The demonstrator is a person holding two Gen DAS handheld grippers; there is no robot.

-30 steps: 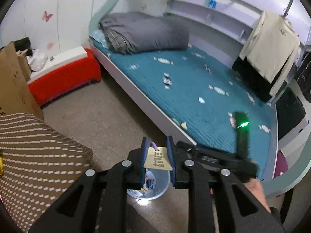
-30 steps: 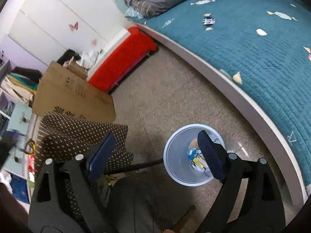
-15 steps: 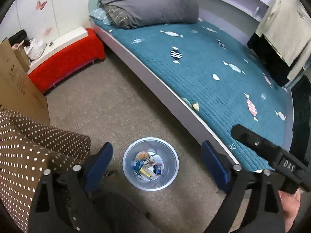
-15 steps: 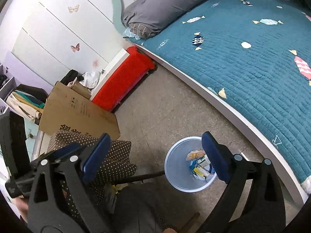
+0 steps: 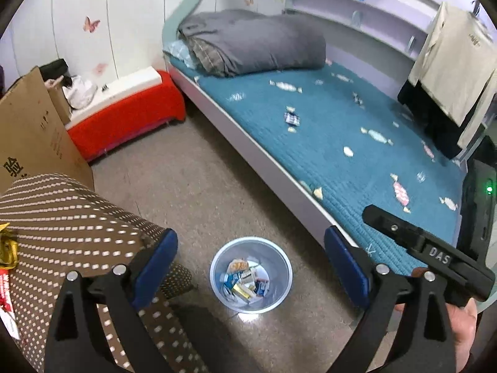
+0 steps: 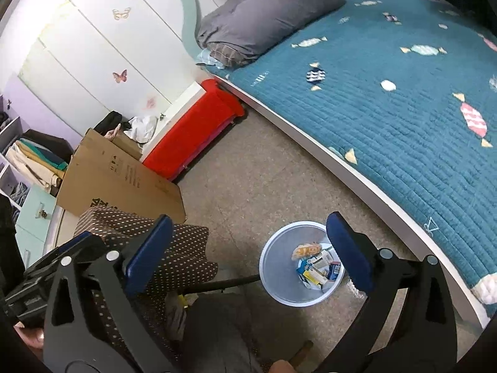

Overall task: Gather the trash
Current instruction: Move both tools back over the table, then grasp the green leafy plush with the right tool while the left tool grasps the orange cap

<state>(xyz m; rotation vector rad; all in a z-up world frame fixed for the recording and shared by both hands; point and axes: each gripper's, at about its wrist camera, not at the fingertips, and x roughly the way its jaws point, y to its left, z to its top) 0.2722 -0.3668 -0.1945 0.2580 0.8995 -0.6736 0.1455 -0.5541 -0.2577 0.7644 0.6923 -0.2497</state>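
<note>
A small pale blue bin (image 5: 215,275) stands on the floor below both grippers, with several wrappers and small packets (image 5: 243,281) inside. My left gripper (image 5: 250,234) hangs above it, its jaws wide and still opening, nothing between the blue pads (image 5: 155,267). In the right wrist view the bin (image 6: 269,269) and its trash (image 6: 316,267) lie low right of centre. My right gripper (image 6: 248,219) is also opening wide and holds nothing. Its black body (image 5: 435,250) shows at the right of the left view.
A brown dotted cloth (image 5: 71,217) covers a table at the left, with red and gold wrappers (image 5: 6,267) at its edge. A bed (image 5: 326,130) with a teal cover runs along the right. Flat cardboard (image 6: 118,180) and a red bench (image 6: 192,127) stand further back.
One second ago my left gripper was shut on a tan tagged wrapper above the bin; it has since opened and the wrapper lies in the bin. The right gripper has risen a little.
</note>
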